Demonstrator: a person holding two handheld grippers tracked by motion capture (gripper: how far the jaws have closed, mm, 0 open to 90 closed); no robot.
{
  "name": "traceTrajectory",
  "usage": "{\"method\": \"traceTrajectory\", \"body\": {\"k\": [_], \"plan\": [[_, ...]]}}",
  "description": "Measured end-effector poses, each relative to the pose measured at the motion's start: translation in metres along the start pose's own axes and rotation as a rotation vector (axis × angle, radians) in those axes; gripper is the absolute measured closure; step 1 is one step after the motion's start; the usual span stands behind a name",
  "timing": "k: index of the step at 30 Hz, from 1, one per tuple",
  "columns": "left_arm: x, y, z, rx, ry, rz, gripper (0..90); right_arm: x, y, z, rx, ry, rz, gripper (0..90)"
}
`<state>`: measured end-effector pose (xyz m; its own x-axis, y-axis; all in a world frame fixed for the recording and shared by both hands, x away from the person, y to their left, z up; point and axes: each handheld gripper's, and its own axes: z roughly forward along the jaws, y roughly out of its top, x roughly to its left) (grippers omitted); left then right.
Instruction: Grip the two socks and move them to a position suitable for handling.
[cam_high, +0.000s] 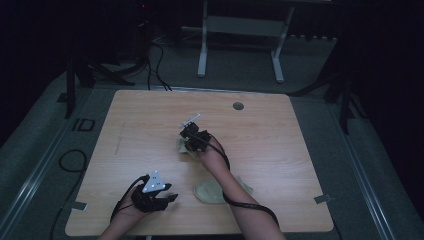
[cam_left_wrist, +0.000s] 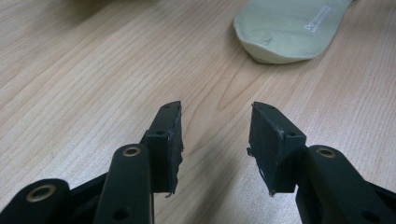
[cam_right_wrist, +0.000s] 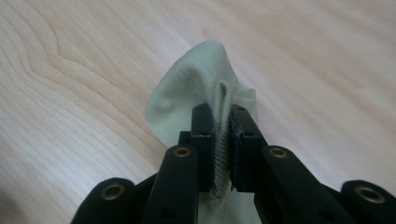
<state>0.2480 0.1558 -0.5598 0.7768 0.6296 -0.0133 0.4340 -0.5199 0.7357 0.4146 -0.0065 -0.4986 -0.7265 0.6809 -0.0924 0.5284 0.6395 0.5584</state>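
Note:
A pale green fabric piece (cam_right_wrist: 196, 79), sock-like with a ribbed edge, lies on the wooden table (cam_high: 280, 130) near its middle. My right gripper (cam_right_wrist: 223, 114) is shut on that ribbed edge; in the high view the right gripper (cam_high: 187, 144) sits over the fabric piece (cam_high: 181, 147). A second pale green piece (cam_high: 209, 192) with small printed lettering lies near the front edge, partly under the person's right forearm. My left gripper (cam_high: 174, 197) rests low at the front left, open and holding nothing, its jaws pointing toward that second piece (cam_left_wrist: 289, 32). Between the left gripper (cam_left_wrist: 215, 135) jaws is bare wood.
A round cable hole (cam_high: 238, 106) sits at the table's far edge. Black cables (cam_high: 245, 205) trail from both grippers along the forearms. Beyond the table stand a white frame (cam_high: 240, 30) and dark stands on a grey floor.

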Motion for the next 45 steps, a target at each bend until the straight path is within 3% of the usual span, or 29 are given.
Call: {"method": "traceTrajectory", "body": {"k": [8,15,20,25,33,34,35,38,41,45], "plan": [[-0.001,0.001,0.001,-0.001,-0.005,-0.001,53.8,-0.022,-0.014,-0.037,-0.029,-0.049,0.003,82.2],[-0.001,0.001,0.002,-0.001,-0.011,-0.007,53.8,-0.038,-0.046,-0.05,-0.02,-0.061,0.04,82.2],[-0.002,0.003,0.003,-0.006,-0.012,-0.013,53.8,-0.046,-0.072,-0.042,0.001,-0.053,0.093,82.1],[0.0,0.003,0.004,-0.008,-0.021,-0.026,53.8,-0.045,-0.093,-0.026,0.05,-0.039,0.112,82.0],[-0.002,0.005,0.009,0.001,-0.036,-0.016,53.7,-0.041,-0.103,-0.011,0.063,-0.038,0.116,80.0],[-0.002,0.007,0.01,-0.002,-0.042,-0.017,53.7,-0.041,-0.103,-0.011,0.06,-0.034,0.125,78.6],[-0.002,0.008,0.01,-0.006,-0.045,-0.019,53.7,-0.042,-0.104,-0.011,0.052,-0.015,0.136,71.6],[-0.003,0.011,0.011,-0.014,-0.044,-0.019,53.7,-0.037,-0.103,-0.01,0.051,-0.017,0.11,60.8],[-0.007,0.017,0.011,-0.023,-0.045,-0.012,53.7,-0.035,-0.103,-0.009,0.039,-0.04,0.098,56.3],[-0.006,0.029,0.012,-0.035,-0.042,-0.013,53.6,-0.036,-0.102,-0.008,0.042,-0.02,0.103,49.7]]}}
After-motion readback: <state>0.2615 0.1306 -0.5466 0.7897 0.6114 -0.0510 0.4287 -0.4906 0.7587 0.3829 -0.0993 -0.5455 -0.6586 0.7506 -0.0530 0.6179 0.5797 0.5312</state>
